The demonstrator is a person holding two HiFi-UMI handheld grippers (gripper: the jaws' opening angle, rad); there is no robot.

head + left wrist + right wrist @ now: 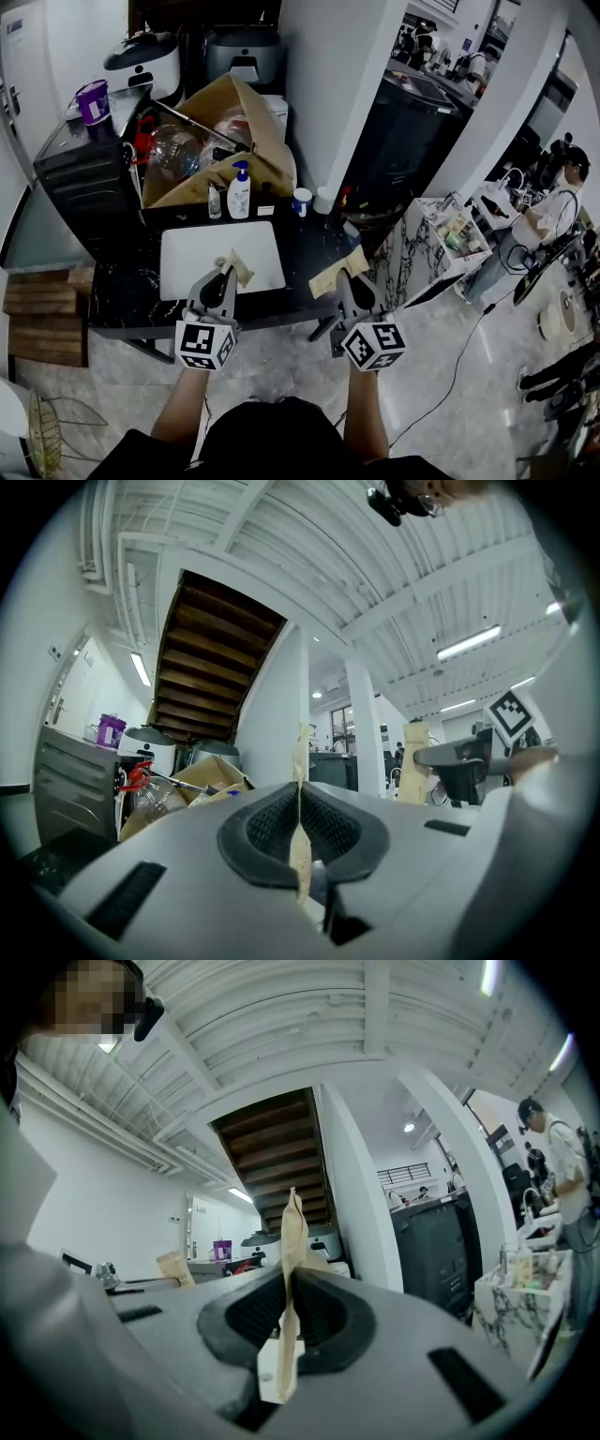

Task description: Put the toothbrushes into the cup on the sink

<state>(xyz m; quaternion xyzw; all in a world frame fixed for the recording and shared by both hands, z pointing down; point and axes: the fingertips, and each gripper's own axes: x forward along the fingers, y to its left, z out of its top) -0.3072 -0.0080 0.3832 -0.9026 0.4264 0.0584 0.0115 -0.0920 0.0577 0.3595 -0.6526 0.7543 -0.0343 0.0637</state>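
1. The left gripper (225, 276) is clamping a flat tan paper packet (237, 266), holding it over the front of the white sink (192, 253).
2. The right gripper (348, 279) is pinching a second tan packet (336, 271) above the dark desk (131, 291), just right of the sink.
3. The cup (302, 201) is standing well beyond both, behind the sink, near a pump bottle (239, 192) and a cardboard box (223, 117).

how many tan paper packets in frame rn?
2. One tan packet is clamped in the left gripper, the other in the right gripper. More could be hidden in the cardboard box.
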